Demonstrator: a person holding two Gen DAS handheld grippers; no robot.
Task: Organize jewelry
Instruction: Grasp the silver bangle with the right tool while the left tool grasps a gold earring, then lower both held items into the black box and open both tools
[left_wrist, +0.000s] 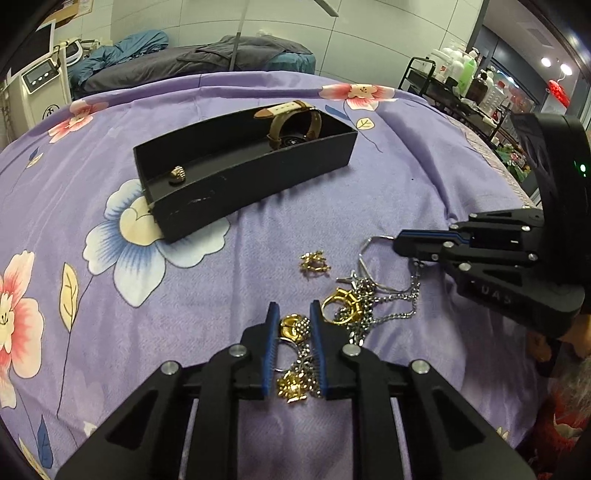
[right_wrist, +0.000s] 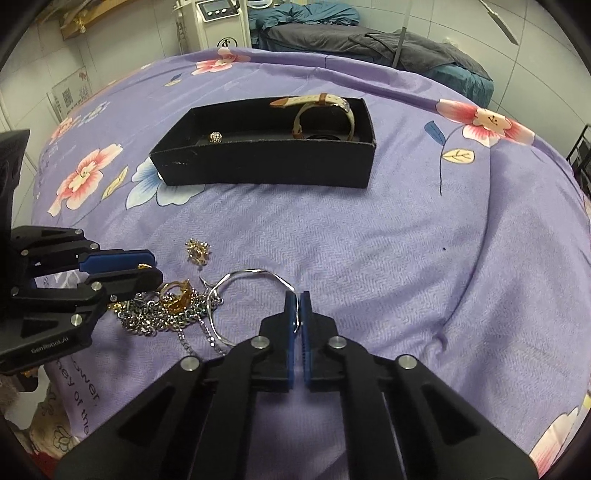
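Observation:
A black open box (left_wrist: 258, 173) (right_wrist: 266, 162) lies on the purple floral cloth and holds a tan-strap watch (left_wrist: 295, 122) (right_wrist: 325, 110) and a small gold ring (left_wrist: 177, 174) (right_wrist: 216, 137). A pile of gold rings and silver chains (left_wrist: 354, 302) (right_wrist: 166, 314) lies in front. My left gripper (left_wrist: 293, 314) (right_wrist: 147, 266) is closed around a gold ring with a beaded cluster (left_wrist: 293, 328). My right gripper (right_wrist: 295, 301) (left_wrist: 400, 243) is shut on a thin silver bangle (right_wrist: 251, 275) (left_wrist: 369, 245). A gold brooch (left_wrist: 314, 260) (right_wrist: 198, 251) lies apart.
The cloth (left_wrist: 406, 177) drops off at the right edge, where a black cart (left_wrist: 458, 88) with bottles stands. A white machine (right_wrist: 221, 26) and a dark-covered bed (right_wrist: 369, 44) stand behind the table.

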